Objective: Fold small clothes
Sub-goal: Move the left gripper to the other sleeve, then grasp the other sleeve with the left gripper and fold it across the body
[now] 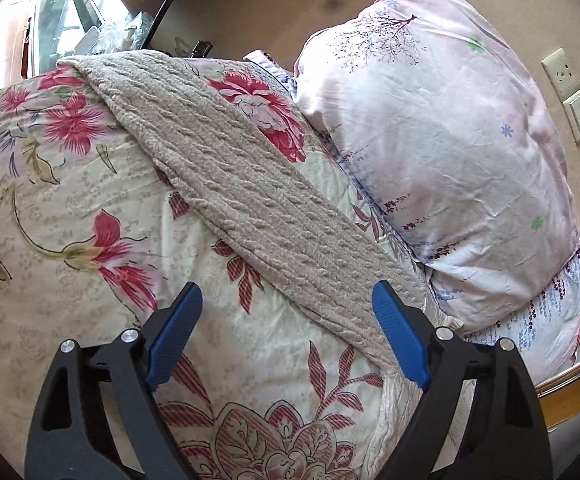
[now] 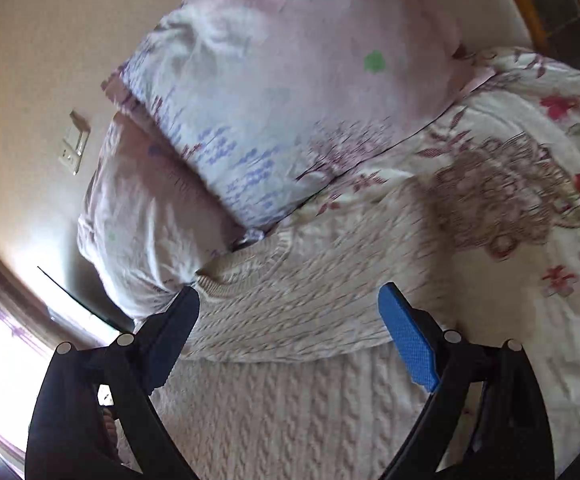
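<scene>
Hovering, jaws wide: left gripper (image 1: 286,300) | right gripper (image 2: 290,300) | beige sweater (image 2: 290,400) (no readable writing)

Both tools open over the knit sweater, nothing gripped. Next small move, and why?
Probably lower the right tool and close it on the sweater at the folded edge that runs between its fingers. Both tools stand open and empty. The left tool hangs over the sweater's narrow end on the floral quilt, so it likely pins or grips there next. The right view is blurred, so the exact edge is uncertain.
</scene>
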`<state>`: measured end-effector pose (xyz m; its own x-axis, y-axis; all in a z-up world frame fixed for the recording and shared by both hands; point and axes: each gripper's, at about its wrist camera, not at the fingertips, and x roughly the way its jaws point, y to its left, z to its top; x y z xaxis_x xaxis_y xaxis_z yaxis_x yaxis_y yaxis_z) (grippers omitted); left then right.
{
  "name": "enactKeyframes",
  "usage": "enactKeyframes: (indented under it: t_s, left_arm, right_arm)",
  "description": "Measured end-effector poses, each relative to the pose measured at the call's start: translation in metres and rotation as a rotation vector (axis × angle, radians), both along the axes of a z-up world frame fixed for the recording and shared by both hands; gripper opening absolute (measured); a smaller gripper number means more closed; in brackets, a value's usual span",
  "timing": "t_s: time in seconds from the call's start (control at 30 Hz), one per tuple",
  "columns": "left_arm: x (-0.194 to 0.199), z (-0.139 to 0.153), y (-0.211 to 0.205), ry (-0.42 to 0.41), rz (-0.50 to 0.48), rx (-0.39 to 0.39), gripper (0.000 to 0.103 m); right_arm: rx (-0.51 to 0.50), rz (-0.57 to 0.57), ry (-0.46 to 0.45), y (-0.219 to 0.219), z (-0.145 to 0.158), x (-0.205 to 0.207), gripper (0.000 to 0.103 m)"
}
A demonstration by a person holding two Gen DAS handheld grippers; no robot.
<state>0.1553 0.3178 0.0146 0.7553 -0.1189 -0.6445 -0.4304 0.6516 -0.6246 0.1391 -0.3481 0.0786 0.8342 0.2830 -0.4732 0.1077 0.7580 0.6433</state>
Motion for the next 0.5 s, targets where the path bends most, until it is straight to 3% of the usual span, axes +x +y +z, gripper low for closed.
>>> enactKeyframes:
  t_s: [0.07,0.17,0.3,0.4,0.47,0.5]
  left_arm:
    - [0.005,-0.001,0.006,0.006,0.022,-0.017,0.08]
    - [0.013,-0.003,0.019,0.006,0.072,-0.039,0.066]
    - [0.022,-0.006,0.034,0.026,0.122,-0.031,0.045]
    - [0.026,-0.014,0.046,0.053,0.15,-0.088,0.01]
    - [0.025,-0.016,0.049,0.028,0.159,-0.15,0.007]
    - [0.025,-0.009,0.046,0.007,0.159,-0.146,0.007]
  right_arm:
    - [0.014,-0.056,-0.047,-0.022,-0.006,-0.01,0.093]
    - [0.094,-0.09,-0.11,-0.043,-0.018,-0.018,0.094]
    - [0.117,-0.077,-0.088,-0.046,-0.026,-0.012,0.094]
    - [0.089,-0.071,-0.099,-0.043,-0.022,-0.014,0.094]
    - [0.095,-0.07,-0.106,-0.044,-0.023,-0.016,0.095]
    - [0.105,-0.07,-0.107,-0.045,-0.024,-0.016,0.095]
